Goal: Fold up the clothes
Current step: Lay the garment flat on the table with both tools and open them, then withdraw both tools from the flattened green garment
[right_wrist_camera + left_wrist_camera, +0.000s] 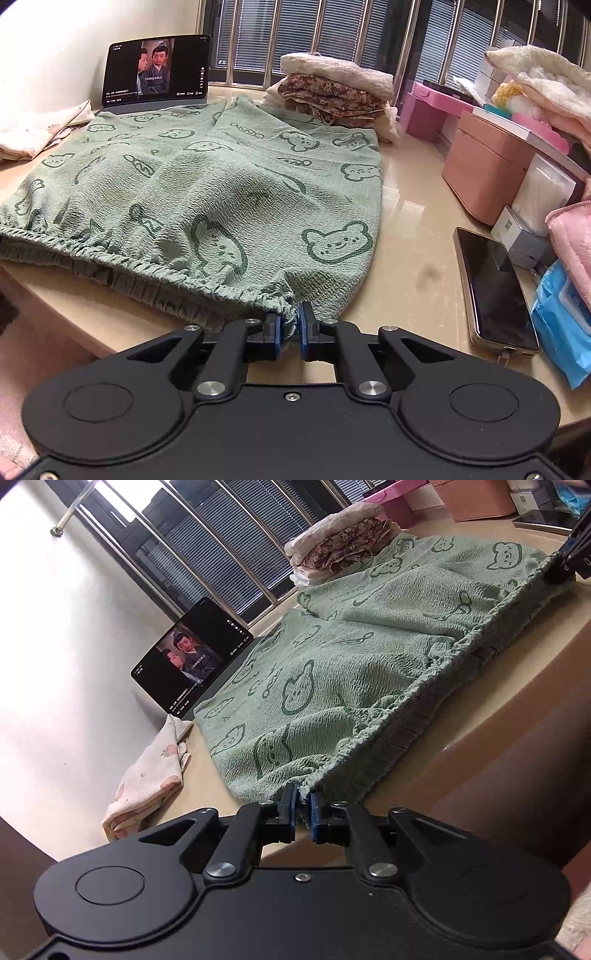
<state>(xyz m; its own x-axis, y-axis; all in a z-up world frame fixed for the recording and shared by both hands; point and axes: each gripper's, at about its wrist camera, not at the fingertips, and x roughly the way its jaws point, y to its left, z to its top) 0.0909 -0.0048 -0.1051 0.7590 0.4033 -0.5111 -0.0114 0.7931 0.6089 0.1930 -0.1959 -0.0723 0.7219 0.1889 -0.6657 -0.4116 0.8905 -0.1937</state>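
1. Green bear-print shorts [221, 192] spread flat on the bench [413, 206], elastic waistband at 6 o'clock along the near edge, legs reaching toward 12 o'clock.
2. Left hand-held gripper [303, 814] nearly closed, pinching the waistband corner at its end.
3. Right hand-held gripper [289, 328] likewise narrow, clamped on the opposite waistband corner.
4. Already done, judging by the scene: a stack of folded clothes [332, 92] at 1 o'clock beyond the shorts.
5. Still to do: no fold in the shorts yet, only laid out; a pale pink-spotted cloth [147, 775] at 9 o'clock lies unfolded too.
6. Tablet [155, 70] propped at 11 o'clock, phone [495, 291] at 3 o'clock.
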